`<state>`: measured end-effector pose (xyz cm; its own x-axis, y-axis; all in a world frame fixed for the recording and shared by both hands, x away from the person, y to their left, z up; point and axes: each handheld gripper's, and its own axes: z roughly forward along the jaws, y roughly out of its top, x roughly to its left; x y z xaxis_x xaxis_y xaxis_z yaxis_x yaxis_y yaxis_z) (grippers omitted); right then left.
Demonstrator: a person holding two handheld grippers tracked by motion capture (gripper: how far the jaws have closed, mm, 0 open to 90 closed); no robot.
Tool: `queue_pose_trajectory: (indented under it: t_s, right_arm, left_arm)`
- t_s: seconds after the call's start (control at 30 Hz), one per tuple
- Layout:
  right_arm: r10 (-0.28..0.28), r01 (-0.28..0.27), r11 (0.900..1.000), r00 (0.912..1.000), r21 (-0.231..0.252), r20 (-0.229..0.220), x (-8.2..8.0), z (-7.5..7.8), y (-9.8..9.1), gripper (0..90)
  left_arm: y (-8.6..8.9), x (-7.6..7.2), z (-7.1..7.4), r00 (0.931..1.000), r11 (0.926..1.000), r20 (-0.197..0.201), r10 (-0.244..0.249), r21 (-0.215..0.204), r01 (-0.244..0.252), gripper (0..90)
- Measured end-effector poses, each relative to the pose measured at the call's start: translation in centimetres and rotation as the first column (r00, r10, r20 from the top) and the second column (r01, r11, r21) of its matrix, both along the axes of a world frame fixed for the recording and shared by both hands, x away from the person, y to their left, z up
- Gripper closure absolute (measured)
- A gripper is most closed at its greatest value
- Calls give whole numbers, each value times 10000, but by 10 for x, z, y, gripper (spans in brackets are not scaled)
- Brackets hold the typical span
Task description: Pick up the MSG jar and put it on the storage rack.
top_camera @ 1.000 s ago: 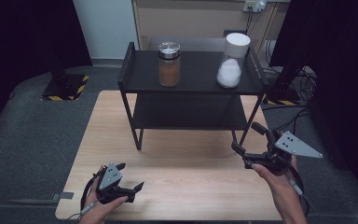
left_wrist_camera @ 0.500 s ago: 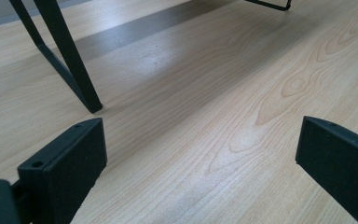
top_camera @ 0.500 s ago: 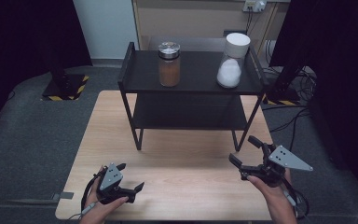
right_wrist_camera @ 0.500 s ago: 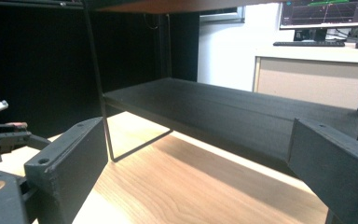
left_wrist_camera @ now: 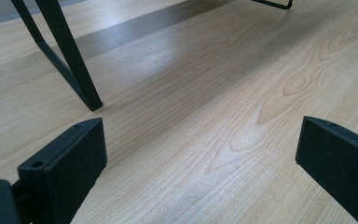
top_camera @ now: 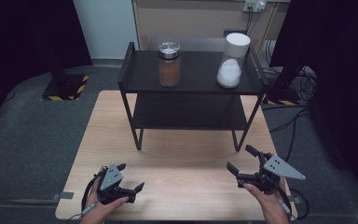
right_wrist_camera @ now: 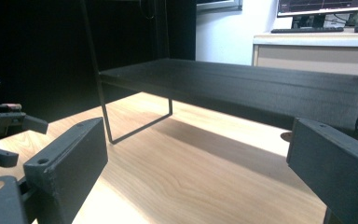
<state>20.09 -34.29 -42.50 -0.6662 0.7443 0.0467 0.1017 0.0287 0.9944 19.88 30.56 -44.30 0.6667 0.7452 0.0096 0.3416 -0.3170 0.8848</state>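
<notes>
On the wooden table stands a black two-tier shelf. Its top tier carries a glass jar of brown powder with a metal lid, and a jar of white powder with a white lid. My left gripper rests low at the table's near left, open and empty; in its own view bare wood lies between the jaws. My right gripper hovers at the near right, open and empty, pointing toward the shelf. In the right gripper view the lower tier lies ahead.
A shelf leg stands just ahead of the left gripper. The left gripper appears at the far left of the right gripper view. Dark carpet surrounds the table, with cables on the floor at the right.
My right gripper has come down toward the table and a little nearer to the front edge, jaws still wide. The left gripper has stayed put.
</notes>
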Motion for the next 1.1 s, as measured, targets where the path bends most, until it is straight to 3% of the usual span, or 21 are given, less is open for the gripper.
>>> queue_pose_trajectory:
  t_s: [0.6,1.1]
  right_arm:
    - [-197,199,9998,9996,87,-187,-13,-35,1,54]
    - [-277,276,9996,9991,-36,-327,-18,-48,0,55]
  left_arm:
    - [-4,0,-2,10000,9999,-79,-10,101,11,6]
    - [-5,-1,-1,10000,9999,-17,-6,148,7,5]
